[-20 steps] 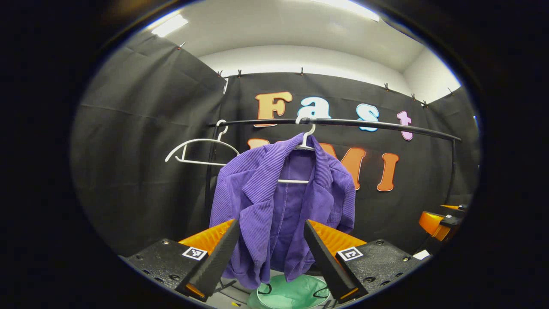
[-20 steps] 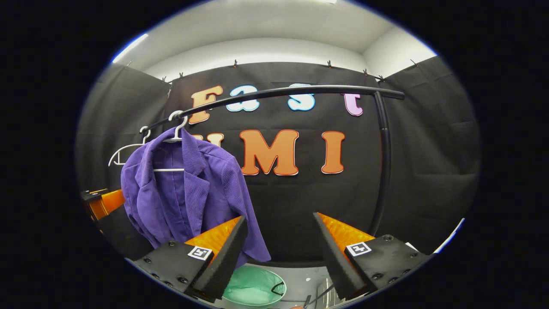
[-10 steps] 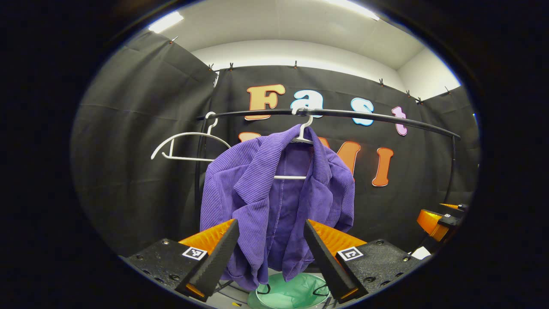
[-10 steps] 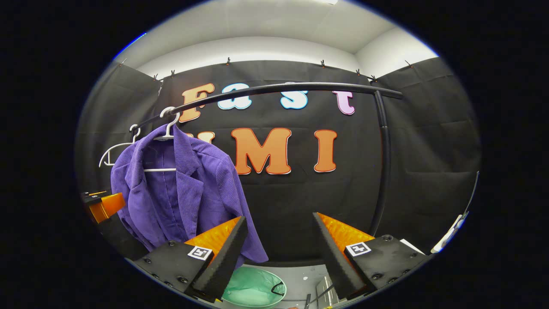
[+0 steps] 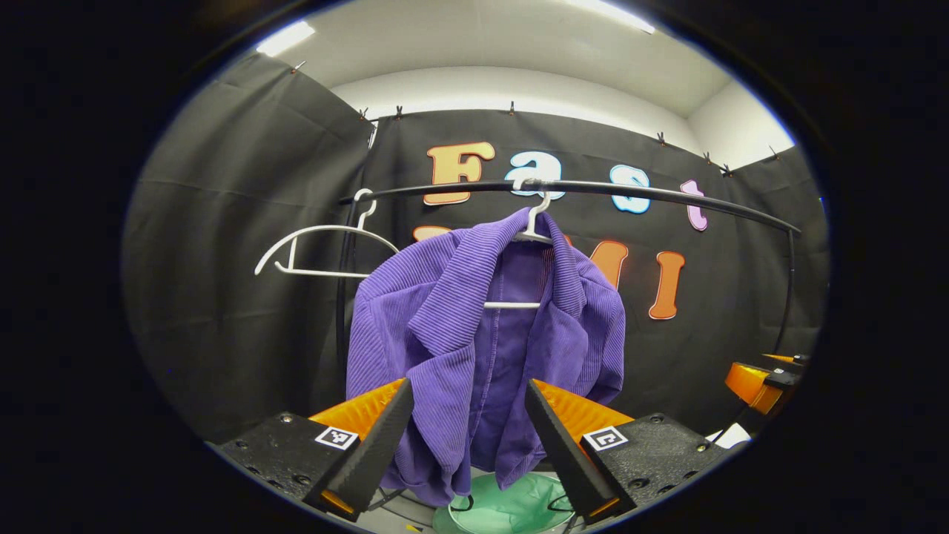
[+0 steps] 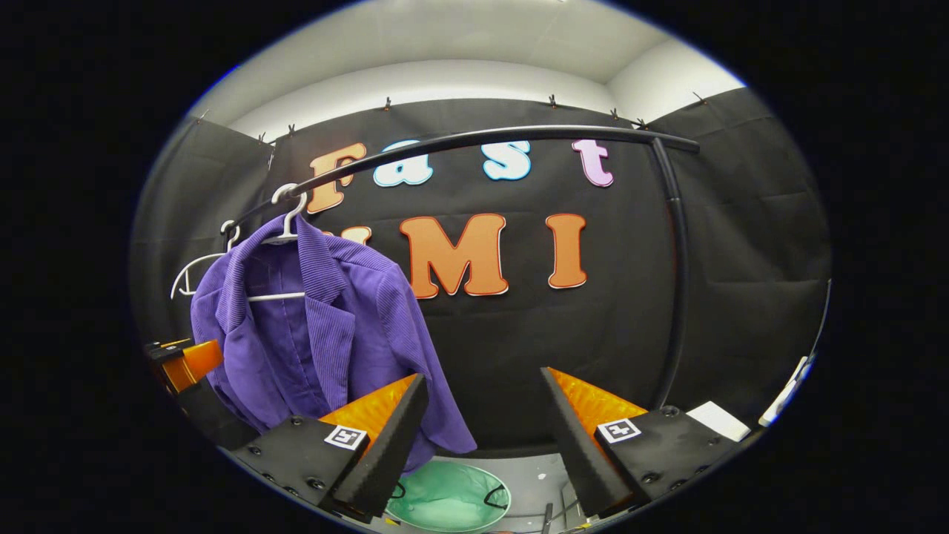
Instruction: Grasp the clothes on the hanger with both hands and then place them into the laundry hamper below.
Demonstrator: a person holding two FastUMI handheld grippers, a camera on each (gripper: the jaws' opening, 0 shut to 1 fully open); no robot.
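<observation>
A purple corduroy jacket [image 5: 474,341] [image 6: 311,334] hangs on a white hanger [image 5: 532,226] [image 6: 285,222] from a black rail [image 5: 630,194] [image 6: 482,141]. Below it stands a green laundry hamper [image 5: 504,510] [image 6: 448,504]. In the left gripper view my left gripper [image 5: 468,423] is open, its fingers framing the jacket's lower part without touching it. In the right gripper view my right gripper [image 6: 485,415] is open to the right of the jacket, with the booth's wall behind the gap. The left gripper [image 6: 182,363] also shows at the left edge of the right gripper view, and the right gripper [image 5: 760,382] at the right edge of the left gripper view.
A second, bare white hanger [image 5: 326,248] [image 6: 200,267] hangs on the rail left of the jacket. The rail's black upright post [image 6: 675,282] stands at the right, and another post [image 5: 342,297] behind the jacket's left side.
Both grippers have come slightly closer to the jacket, which looks a little larger in both views. Both stay open.
</observation>
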